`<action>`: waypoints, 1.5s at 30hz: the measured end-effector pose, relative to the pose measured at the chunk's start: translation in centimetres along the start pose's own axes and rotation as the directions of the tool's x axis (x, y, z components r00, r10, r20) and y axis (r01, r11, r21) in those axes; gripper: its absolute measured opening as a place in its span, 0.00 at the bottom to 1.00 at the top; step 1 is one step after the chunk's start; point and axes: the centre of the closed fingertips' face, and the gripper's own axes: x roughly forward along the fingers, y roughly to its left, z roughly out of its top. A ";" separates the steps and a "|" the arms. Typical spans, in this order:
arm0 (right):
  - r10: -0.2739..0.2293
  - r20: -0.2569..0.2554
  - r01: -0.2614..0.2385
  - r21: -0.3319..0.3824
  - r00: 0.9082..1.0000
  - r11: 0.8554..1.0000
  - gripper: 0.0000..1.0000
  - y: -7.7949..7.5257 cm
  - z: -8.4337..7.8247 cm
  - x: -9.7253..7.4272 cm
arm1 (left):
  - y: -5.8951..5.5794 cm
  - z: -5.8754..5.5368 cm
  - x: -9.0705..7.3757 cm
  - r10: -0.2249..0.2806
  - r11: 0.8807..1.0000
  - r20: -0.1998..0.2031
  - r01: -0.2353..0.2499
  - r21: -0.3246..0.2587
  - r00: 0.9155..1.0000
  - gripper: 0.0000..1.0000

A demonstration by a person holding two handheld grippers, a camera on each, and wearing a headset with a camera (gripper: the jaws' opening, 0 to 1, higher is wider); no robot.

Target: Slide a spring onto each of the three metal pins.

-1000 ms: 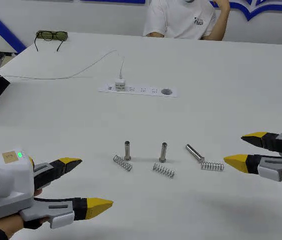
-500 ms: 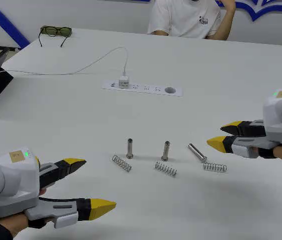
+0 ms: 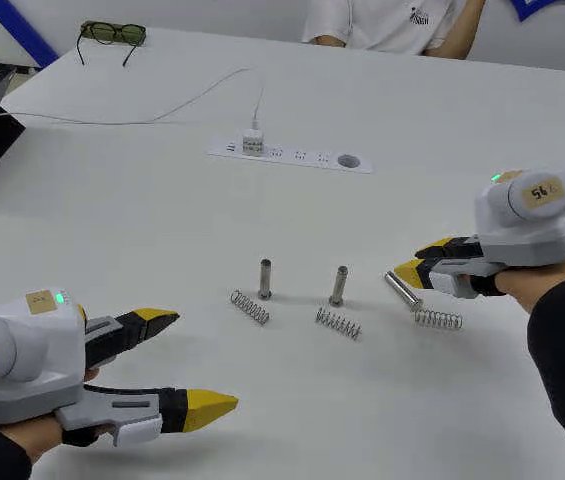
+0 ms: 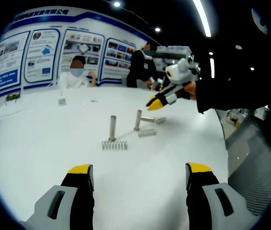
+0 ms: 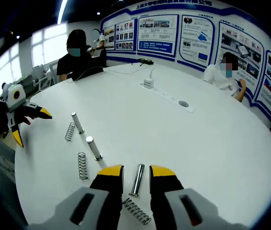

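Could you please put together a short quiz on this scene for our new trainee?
1. How many springs lie on the table, and is any on a pin yet?
2. In the head view, which pin lies flat? A: the left pin; B: the middle pin; C: the right pin.
3. True or false: the left gripper is shut on a spring.

Key
1. Three; none is on a pin.
2. C; the open jaws of the right gripper straddle it.
3. False; its jaws stand open and empty.
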 end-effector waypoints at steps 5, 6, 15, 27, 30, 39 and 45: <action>-0.001 -0.025 0.001 0.016 1.000 1.000 0.20 0.0 -0.6 1.1 | 0.0 -0.1 0.4 -0.010 1.000 -0.002 0.010 -0.006 1.000 0.80; -0.001 -0.026 0.001 0.016 1.000 1.000 0.20 0.0 -0.7 1.3 | 0.0 -0.1 0.4 -0.012 1.000 -0.001 0.012 -0.008 1.000 0.80; -0.035 -0.060 0.038 0.044 0.998 0.998 0.16 -0.8 -1.3 2.8 | 0.0 -0.4 1.0 -0.021 1.000 -0.005 0.021 -0.022 1.000 0.79; -0.038 -0.094 0.045 0.080 0.995 0.996 0.12 -1.1 -1.9 3.6 | 0.2 -0.8 0.8 -0.019 0.999 -0.012 0.018 -0.031 1.000 0.78; -0.036 -0.103 0.045 0.082 0.994 0.996 0.12 -1.1 -2.0 3.7 | 0.2 -0.9 0.8 -0.017 0.999 -0.012 0.017 -0.032 1.000 0.77; -0.040 -0.126 0.056 0.125 0.991 0.991 0.09 -1.0 -1.9 3.7 | 0.3 -1.0 0.9 -0.017 0.999 -0.013 0.017 -0.031 1.000 0.77; -0.063 -0.149 0.089 0.177 0.987 0.980 0.08 -1.3 -1.8 3.8 | 0.4 -0.7 1.1 -0.015 1.000 -0.012 0.014 -0.028 1.000 0.76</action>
